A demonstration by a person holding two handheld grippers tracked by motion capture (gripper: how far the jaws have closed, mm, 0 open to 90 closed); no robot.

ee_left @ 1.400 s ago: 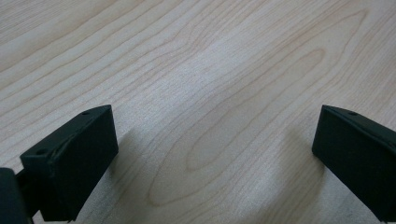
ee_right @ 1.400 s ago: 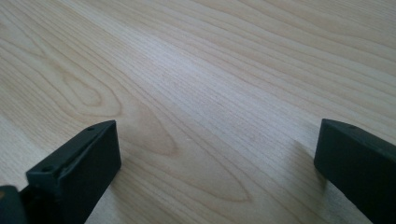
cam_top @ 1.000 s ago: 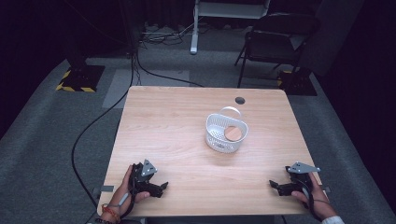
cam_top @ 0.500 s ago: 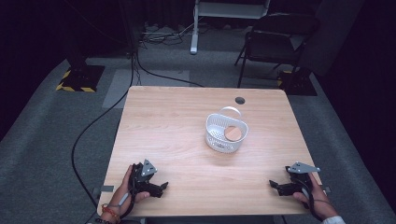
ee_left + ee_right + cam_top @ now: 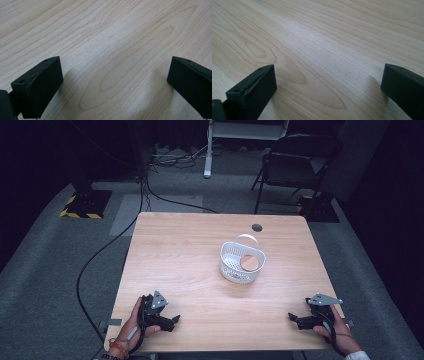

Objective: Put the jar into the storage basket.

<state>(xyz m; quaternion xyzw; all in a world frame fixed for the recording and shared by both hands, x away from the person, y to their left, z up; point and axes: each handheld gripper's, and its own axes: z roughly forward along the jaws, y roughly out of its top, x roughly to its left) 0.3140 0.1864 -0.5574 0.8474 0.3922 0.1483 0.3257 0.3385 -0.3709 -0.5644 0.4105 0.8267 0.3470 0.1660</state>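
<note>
Both grippers' jaws stand wide apart over bare wood: left gripper [image 5: 172, 320] near the table's [image 5: 190, 250] front left corner, right gripper [image 5: 292, 318] near its front right. Toward the back edge, a white basket [image 5: 234, 265] holds a round wooden disc [image 5: 249, 263].

no writing, label, brand or number is showing clearly enough to read anywhere in these pictures. the nearest thing to a sign is the yellow and black warning striping [image 5: 75, 213] running along the edge of a dark base on the floor, far left of the table [image 5: 165, 250].
</note>
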